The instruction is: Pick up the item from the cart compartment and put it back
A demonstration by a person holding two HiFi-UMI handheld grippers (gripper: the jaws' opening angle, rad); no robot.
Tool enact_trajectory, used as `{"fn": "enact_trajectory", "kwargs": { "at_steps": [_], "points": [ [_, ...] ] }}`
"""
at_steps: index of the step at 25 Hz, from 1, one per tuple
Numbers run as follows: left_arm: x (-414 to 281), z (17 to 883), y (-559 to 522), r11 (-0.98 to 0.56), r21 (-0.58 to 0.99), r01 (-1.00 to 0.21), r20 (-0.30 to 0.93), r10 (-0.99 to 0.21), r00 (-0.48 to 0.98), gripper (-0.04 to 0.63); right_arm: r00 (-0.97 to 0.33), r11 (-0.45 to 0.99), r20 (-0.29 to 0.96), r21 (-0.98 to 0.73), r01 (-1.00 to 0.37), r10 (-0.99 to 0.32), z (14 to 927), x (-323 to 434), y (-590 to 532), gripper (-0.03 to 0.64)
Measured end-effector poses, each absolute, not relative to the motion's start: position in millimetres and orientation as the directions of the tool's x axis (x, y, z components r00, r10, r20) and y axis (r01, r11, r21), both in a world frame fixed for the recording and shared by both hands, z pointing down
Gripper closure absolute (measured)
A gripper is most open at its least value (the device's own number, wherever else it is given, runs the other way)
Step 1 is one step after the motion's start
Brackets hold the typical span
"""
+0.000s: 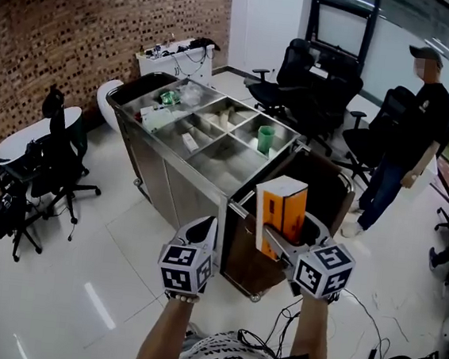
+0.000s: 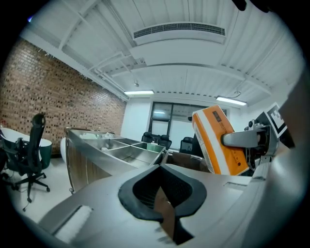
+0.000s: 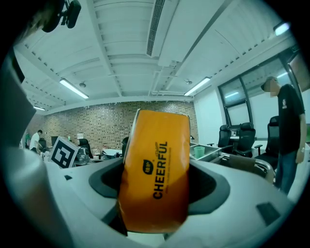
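Observation:
An orange and white box (image 1: 281, 212) printed "CHEERFUL" stands upright between the jaws of my right gripper (image 1: 278, 240), which is shut on it. The box hangs in the air over the near right end of the steel cart (image 1: 226, 167). In the right gripper view the box (image 3: 155, 169) fills the gap of the right gripper (image 3: 155, 213). My left gripper (image 1: 202, 230) points upward beside it, jaws together and holding nothing. From the left gripper view, the box (image 2: 220, 140) shows at the right beyond the left gripper (image 2: 162, 208).
The cart has several open compartments; a green cup (image 1: 266, 138) stands in a far one. A dark bin (image 1: 323, 185) hangs at the cart's right end. A person (image 1: 408, 138) stands at the right among office chairs (image 1: 299, 79). Cables (image 1: 369, 325) lie on the floor.

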State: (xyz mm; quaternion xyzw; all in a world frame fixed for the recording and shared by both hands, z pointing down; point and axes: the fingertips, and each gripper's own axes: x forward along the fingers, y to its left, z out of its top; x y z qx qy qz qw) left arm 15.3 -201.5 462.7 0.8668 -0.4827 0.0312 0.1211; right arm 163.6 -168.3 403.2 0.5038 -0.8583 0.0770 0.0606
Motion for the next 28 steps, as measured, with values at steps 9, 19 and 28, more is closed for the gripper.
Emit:
{"fn": "enact_trajectory", "kwargs": {
  "at_steps": [9, 19, 28],
  "points": [
    [17, 456, -201, -0.552, 0.188, -0.813, 0.149, -0.802, 0.579, 0.592, -0.482, 0.478, 0.180, -0.069, -0.876, -0.858, 399, 158, -171, 0.238],
    [9, 454, -207, -0.533, 0.197, -0.823, 0.144, -0.815, 0.562, 0.592, -0.486, 0.482, 0.181, -0.069, -0.874, -0.855, 398, 154, -175, 0.238],
    [6, 458, -210, -0.526, 0.191, -0.829, 0.152, -0.818, 0.555, 0.593, -0.478, 0.471, 0.189, -0.082, -0.878, -0.858, 405, 155, -177, 0.238]
  ]
}}
